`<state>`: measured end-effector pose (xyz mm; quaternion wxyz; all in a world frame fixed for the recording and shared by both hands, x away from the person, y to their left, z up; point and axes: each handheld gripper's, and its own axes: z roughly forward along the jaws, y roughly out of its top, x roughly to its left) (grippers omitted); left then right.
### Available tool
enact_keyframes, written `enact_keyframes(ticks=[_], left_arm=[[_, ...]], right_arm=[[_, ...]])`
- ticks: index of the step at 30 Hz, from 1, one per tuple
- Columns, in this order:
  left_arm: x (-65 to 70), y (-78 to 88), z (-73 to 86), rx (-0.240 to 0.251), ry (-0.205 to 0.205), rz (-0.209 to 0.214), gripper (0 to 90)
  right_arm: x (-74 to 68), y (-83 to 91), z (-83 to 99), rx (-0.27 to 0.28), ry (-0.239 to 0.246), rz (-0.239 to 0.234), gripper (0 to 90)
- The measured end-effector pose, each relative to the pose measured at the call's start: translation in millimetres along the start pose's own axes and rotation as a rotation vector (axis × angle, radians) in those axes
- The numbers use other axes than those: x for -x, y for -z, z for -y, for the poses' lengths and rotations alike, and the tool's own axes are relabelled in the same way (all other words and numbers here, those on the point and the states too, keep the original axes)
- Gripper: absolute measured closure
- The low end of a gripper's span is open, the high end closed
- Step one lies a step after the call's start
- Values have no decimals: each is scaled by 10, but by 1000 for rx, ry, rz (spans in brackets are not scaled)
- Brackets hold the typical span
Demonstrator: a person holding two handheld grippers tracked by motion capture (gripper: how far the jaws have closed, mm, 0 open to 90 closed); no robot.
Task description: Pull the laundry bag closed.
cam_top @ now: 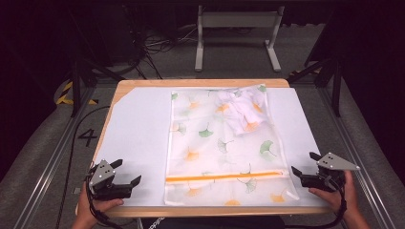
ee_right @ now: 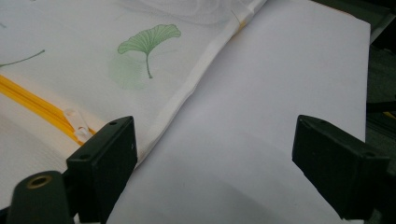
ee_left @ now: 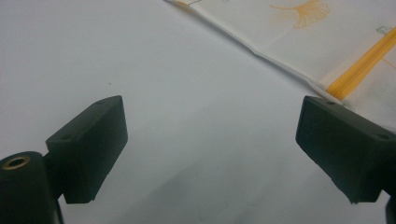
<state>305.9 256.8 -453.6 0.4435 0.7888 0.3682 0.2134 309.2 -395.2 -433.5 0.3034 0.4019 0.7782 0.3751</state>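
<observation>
Both tongs, left (cam_top: 128, 172) and right (cam_top: 303, 163), gape beside the mesh bag (cam_top: 224, 148), apparently empty.

My left tongs (cam_top: 125, 173) sit low in my left hand (cam_top: 93, 206), jaws spread wide and holding nothing. My right tongs (cam_top: 305, 164), in my right hand (cam_top: 343, 194), point toward the left tongs, well apart from them, jaws likewise wide and bare.
</observation>
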Motion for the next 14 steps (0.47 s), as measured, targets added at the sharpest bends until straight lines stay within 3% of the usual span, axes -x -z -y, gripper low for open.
enact_keyframes(ticks=[14], left_arm=[[-1, -7, -5, 0, -1, 1, 102]], right_arm=[[-4, -18, -2, -1, -19, -6, 150]])
